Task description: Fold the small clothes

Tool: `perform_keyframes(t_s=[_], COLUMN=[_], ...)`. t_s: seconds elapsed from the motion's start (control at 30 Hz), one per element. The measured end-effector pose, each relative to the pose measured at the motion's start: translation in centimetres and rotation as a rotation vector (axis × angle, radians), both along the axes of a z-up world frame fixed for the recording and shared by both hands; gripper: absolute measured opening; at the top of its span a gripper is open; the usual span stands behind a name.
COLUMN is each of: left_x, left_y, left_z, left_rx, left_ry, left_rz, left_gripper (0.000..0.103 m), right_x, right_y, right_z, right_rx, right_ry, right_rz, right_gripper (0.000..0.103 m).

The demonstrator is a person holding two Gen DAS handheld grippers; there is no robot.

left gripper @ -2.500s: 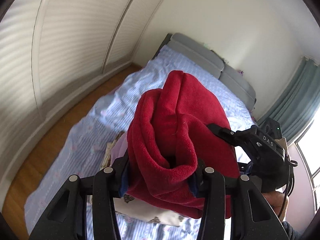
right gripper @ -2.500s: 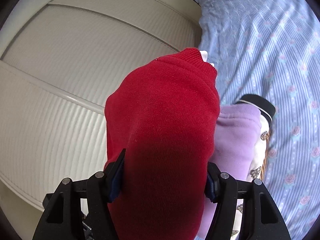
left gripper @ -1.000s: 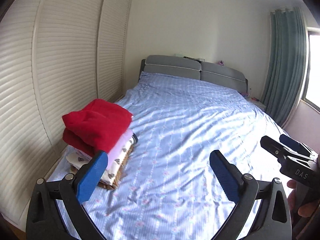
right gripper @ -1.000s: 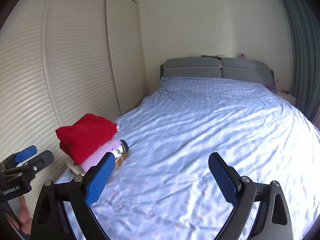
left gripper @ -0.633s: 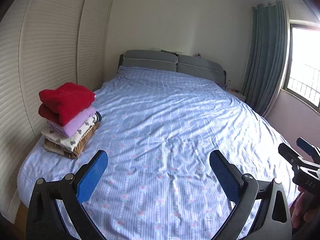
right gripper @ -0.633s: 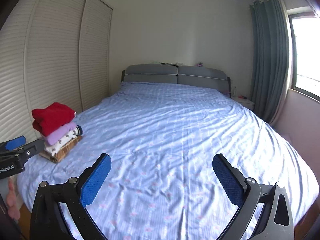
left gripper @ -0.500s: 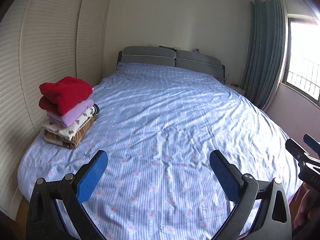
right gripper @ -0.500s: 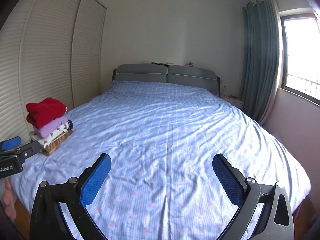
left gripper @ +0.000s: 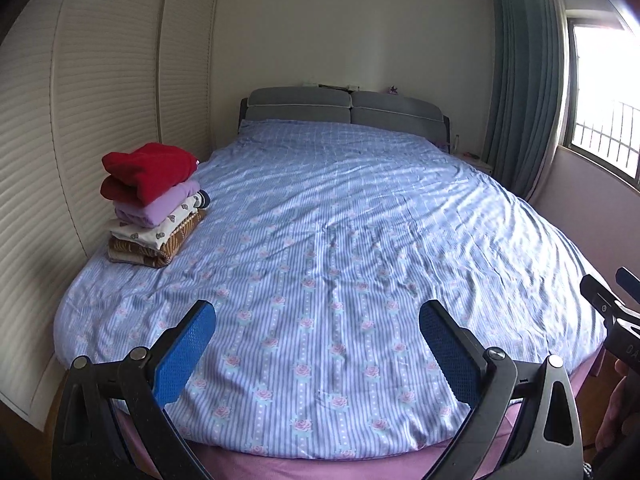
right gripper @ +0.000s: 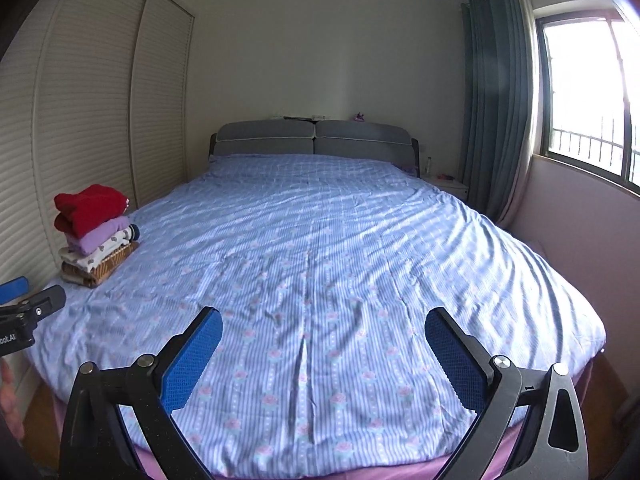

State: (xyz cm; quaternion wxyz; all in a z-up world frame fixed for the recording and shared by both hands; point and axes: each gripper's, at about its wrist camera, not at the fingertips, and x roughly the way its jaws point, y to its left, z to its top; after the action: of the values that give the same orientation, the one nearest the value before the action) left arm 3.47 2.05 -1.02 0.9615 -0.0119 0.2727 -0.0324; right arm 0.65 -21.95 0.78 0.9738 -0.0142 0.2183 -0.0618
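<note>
Both grippers' fingers (left gripper: 188, 354) (right gripper: 194, 362) gape wide, holding and touching nothing.

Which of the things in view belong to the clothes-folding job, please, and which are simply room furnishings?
Job:
- red garment topping the folded stack
- lilac garment
- white patterned garment
- brown garment

Furnishings:
- bed sheet
- headboard
- curtain
- wardrobe doors
</note>
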Motion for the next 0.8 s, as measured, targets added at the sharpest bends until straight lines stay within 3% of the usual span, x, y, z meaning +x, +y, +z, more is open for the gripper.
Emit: perform_keyframes(t_s=[0.37, 0.8], left_x=[-2.4, -2.4], left_y=[-0.4, -1.3], left_z=[0.6, 1.4], left_rx=[0.043, 0.052], left_ry=[-0.022, -0.026], left_rz=[0.008, -0.003], left_gripper=[0.103, 0.103], right_x=[-1.8, -2.0], right_y=[-0.4, -1.3], right_z=[0.1, 0.5], right_rx=[0.038, 0.029], right_ry=[0.006, 0.003], right_rz=[-0.010, -0.034], right_gripper=[0.102, 0.102])
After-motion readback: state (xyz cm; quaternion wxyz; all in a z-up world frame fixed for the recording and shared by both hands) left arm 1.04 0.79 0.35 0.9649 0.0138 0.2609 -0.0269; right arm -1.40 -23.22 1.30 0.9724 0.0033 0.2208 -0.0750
